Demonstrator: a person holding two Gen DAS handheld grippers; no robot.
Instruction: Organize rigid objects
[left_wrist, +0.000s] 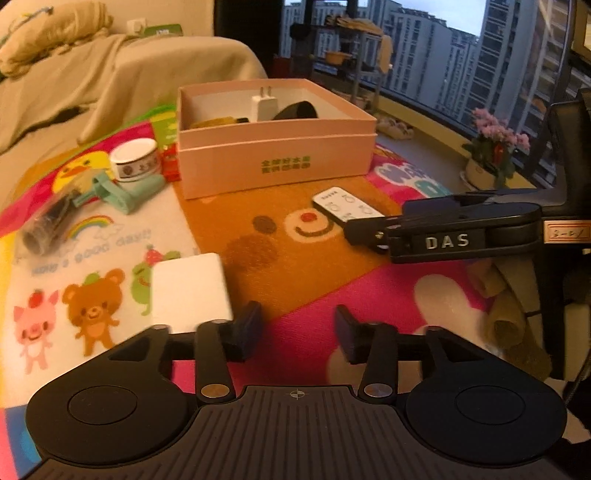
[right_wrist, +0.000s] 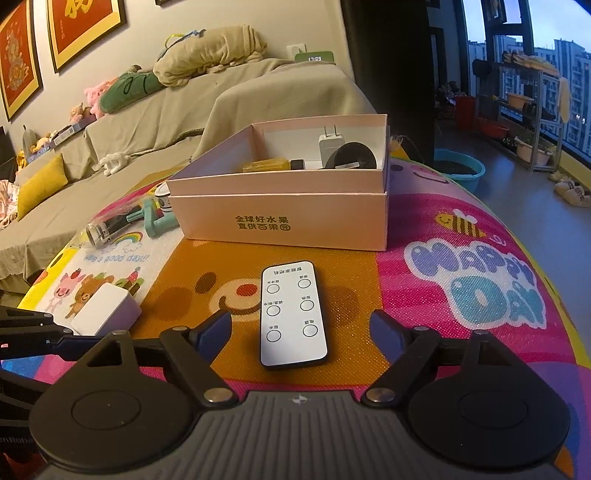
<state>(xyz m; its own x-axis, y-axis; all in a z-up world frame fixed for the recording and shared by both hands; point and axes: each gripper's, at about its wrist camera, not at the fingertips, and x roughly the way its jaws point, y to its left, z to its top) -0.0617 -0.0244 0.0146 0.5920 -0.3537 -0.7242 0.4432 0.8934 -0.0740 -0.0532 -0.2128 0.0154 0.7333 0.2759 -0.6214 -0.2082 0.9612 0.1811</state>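
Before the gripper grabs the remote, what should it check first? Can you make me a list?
1. Right gripper jaws open wide enough: ok, they stand apart on either side of the remote.
2. Remote free to lift: ok, it lies flat on the play mat with nothing on top.
3. Left gripper out of the way: ok, it is open and empty, near the white block.
4. Room in the pink box: ok, bare floor shows beside the charger and the black tape roll.
5. Pads already touching the remote: not ok, a gap shows on both sides.
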